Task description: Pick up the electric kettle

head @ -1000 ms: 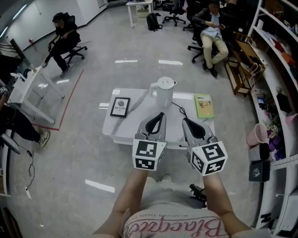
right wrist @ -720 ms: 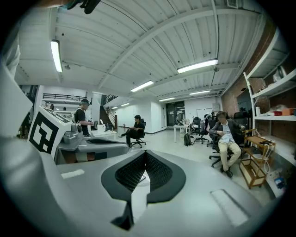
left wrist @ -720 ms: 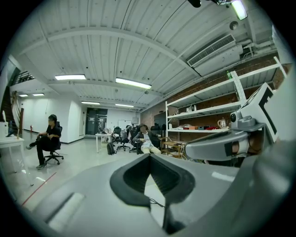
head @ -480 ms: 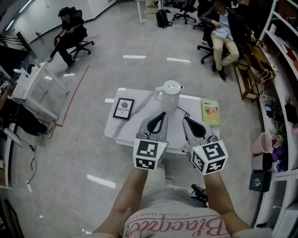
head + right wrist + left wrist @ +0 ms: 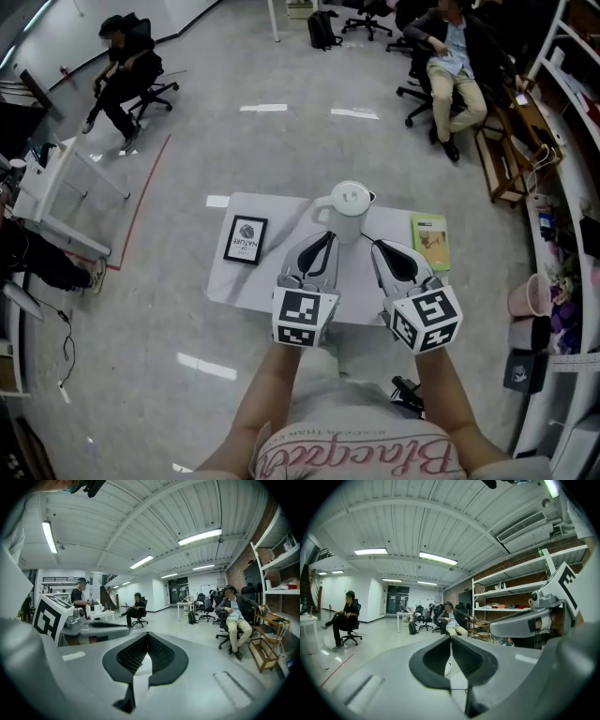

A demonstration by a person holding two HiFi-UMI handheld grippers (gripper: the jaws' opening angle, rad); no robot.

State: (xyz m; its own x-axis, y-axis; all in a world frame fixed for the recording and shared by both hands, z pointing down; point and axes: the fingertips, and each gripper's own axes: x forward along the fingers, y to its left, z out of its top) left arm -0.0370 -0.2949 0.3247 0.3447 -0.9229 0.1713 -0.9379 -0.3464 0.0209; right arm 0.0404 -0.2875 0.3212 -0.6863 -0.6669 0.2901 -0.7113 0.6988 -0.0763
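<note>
1. We see the electric kettle [image 5: 349,211] lower in the head view than a second ago. It now stands just beyond the tips of the left gripper [image 5: 324,237] and right gripper [image 5: 378,247].
2. The table [image 5: 234,281] has slid down the frame, so both grippers now reach farther over it.
3. The green book [image 5: 430,241] now lies nearer the right gripper.

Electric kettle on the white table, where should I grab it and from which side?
Grip the handle, the loop on the left side of the electric kettle, opposite the spout. Come from the left with the left gripper, which is nearest it; its jaws are together, so open them first.
</note>
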